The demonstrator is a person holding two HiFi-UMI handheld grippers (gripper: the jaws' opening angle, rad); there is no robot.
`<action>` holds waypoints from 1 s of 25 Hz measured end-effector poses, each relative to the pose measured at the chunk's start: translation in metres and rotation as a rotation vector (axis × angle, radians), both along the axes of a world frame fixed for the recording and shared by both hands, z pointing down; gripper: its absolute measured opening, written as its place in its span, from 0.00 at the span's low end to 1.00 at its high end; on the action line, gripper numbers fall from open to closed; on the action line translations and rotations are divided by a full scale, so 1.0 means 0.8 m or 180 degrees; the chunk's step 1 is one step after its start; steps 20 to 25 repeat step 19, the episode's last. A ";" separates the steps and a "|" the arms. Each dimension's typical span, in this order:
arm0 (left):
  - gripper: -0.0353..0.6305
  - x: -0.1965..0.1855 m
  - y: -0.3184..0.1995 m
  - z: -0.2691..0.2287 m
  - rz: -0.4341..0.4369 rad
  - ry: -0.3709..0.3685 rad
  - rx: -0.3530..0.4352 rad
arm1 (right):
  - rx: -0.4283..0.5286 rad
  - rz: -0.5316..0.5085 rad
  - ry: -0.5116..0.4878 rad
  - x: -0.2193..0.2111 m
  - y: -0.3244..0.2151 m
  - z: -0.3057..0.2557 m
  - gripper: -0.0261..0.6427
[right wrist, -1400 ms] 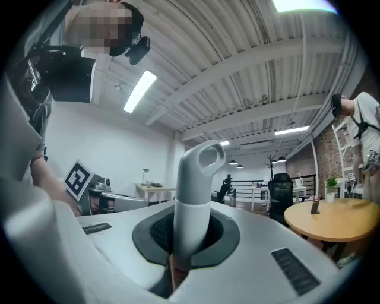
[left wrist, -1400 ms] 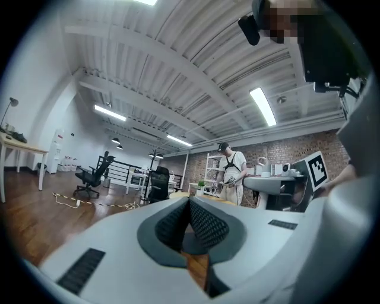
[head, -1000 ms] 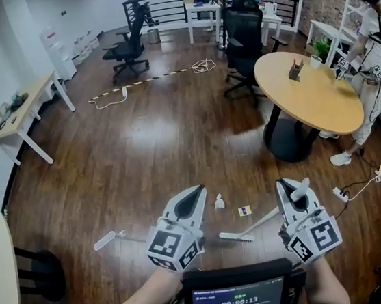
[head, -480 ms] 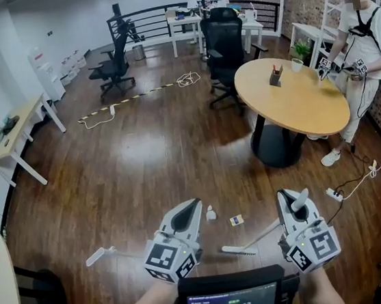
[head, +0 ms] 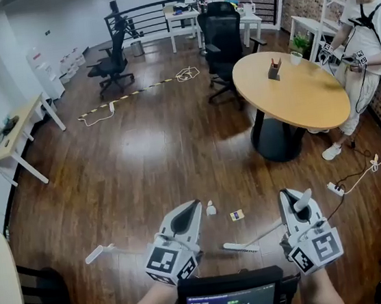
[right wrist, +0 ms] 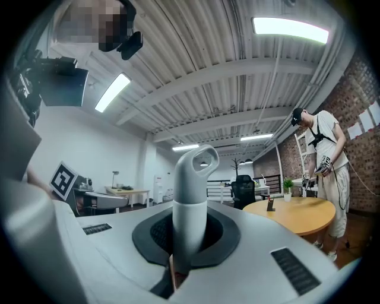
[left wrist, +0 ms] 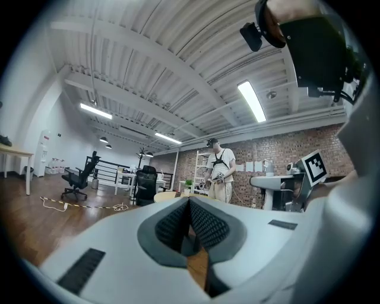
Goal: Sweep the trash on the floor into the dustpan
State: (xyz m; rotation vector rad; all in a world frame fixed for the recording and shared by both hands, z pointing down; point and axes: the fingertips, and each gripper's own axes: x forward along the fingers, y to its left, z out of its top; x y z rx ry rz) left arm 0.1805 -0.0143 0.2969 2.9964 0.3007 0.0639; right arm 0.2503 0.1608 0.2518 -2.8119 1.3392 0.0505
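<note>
Broom handle (right wrist: 193, 184) clamped in right claw (right wrist: 189, 240); left claw (left wrist: 190, 221) pinching thin rod (head: 130, 250) (white-ended); trash (head: 236, 215) beyond.

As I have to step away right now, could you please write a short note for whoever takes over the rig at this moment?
Left gripper: fingers shut. A thin rod runs from it to what looks like the dustpan, low on the floor at left; the grip itself cannot be confirmed.
Right gripper: shut on the broom handle. The broom head is down at the floor between the grippers.
Trash: a white scrap and a card lie just beyond the broom head, apart from the dustpan.
Done: broom in hand; nothing swept in yet.
Left: sweep both pieces into the dustpan.
</note>
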 end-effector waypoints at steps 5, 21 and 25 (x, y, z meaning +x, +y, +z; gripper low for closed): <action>0.06 -0.007 -0.014 0.003 -0.0016 -0.0040 -0.0014 | 0.0011 0.0045 -0.0024 -0.003 -0.006 -0.003 0.07; 0.06 0.011 -0.015 -0.005 -0.0063 0.0014 -0.0041 | 0.0032 0.0084 -0.0011 0.023 -0.008 -0.004 0.07; 0.06 0.011 -0.015 -0.005 -0.0063 0.0014 -0.0041 | 0.0032 0.0084 -0.0011 0.023 -0.008 -0.004 0.07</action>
